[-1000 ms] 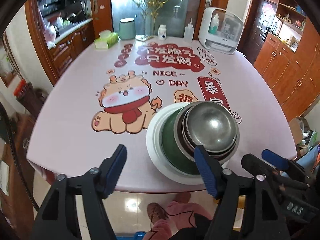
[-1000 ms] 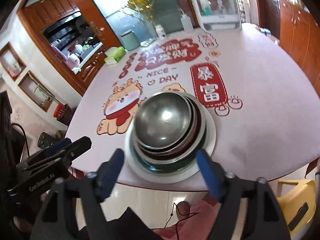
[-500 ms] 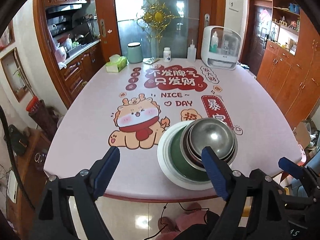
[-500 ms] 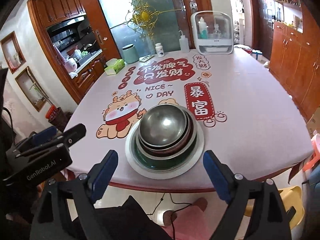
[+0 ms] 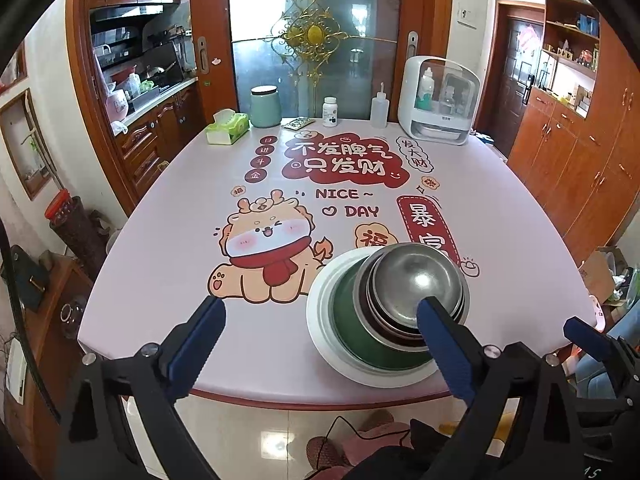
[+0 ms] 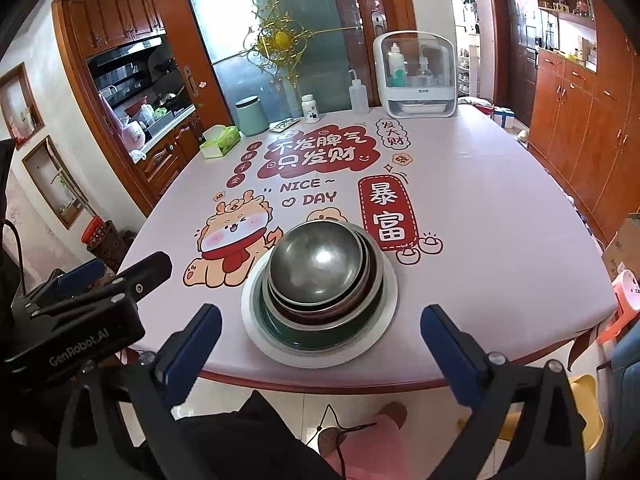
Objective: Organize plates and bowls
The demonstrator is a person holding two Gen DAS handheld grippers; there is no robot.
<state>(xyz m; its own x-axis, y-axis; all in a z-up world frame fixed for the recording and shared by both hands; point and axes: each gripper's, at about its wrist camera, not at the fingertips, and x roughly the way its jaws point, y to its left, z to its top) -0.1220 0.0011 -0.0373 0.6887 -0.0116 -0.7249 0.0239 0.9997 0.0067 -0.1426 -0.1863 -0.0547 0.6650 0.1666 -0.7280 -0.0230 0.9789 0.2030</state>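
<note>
We note 2 tools, left tool [image 5: 320,344] and right tool [image 6: 320,344], jaws opening wide, nothing between them. Nested steel bowls [image 6: 318,266] on white plate [image 6: 256,336] sit just ahead on worktop [image 6: 500,240].

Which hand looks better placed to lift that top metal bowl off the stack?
Probably the right. Its gripper frames the top bowl squarely between its opening, empty jaws. The left gripper, also opening and empty, sits off to the stack's side.

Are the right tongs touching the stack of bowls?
Apart. The right wrist view shows the right tongs opening, short of the stack of bowls.
</note>
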